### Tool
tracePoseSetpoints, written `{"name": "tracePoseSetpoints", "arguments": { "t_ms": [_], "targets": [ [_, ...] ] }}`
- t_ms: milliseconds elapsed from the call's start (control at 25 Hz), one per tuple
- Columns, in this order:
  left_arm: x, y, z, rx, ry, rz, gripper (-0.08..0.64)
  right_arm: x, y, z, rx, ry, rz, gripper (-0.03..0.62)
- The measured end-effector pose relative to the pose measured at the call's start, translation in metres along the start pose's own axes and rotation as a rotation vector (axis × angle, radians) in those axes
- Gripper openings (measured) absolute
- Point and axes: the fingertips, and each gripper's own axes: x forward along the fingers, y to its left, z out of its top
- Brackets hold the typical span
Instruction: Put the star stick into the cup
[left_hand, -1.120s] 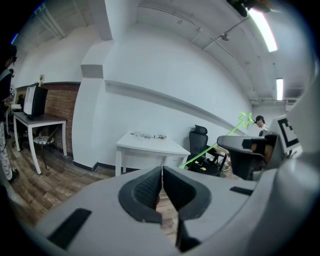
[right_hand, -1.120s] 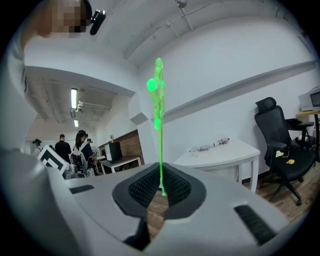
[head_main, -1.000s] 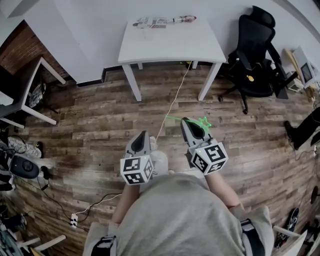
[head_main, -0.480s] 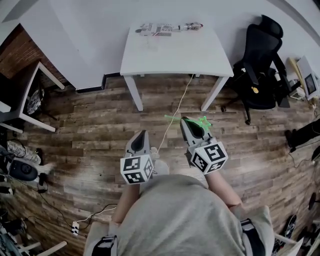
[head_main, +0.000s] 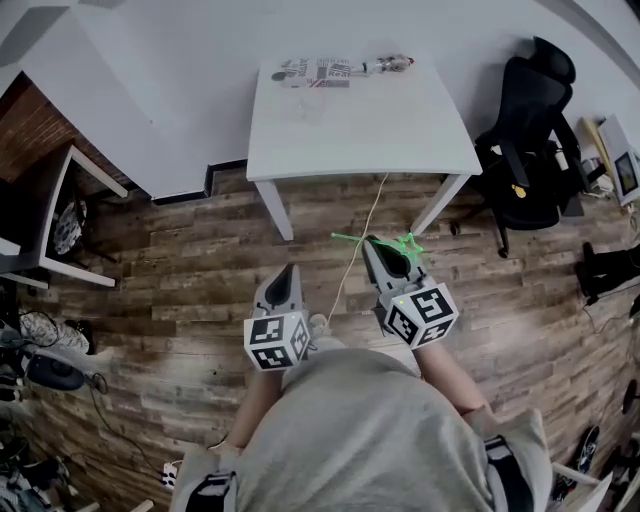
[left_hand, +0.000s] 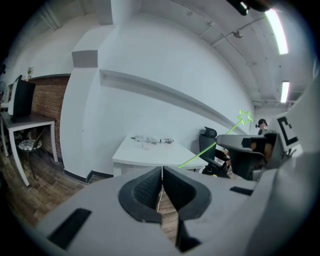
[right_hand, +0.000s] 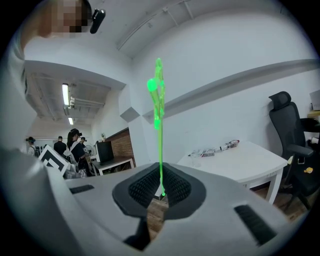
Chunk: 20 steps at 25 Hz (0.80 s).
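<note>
The right gripper (head_main: 377, 246) is clamped on the thin shaft of the green star stick (head_main: 405, 243), held in the air over the wood floor (head_main: 180, 260) in front of the white table (head_main: 400, 120). The left gripper (head_main: 288, 272) hangs beside it on the same side of the table, its jaws pressed together with nothing between them. A clear cup (right_hand: 195, 161) stands on the table, towards its far edge. A black office chair (head_main: 525, 150) is to the table's right.
</note>
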Motion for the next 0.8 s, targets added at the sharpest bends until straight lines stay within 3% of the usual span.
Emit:
{"name": "tracePoseSetpoints", "arguments": {
  "t_ms": [800],
  "targets": [
    [0.123,0.093,0.055,0.024,0.031,-0.050,0.009,0.152,-0.044,0.017,-0.006,-0.003,-0.071,0.014]
  ]
}}
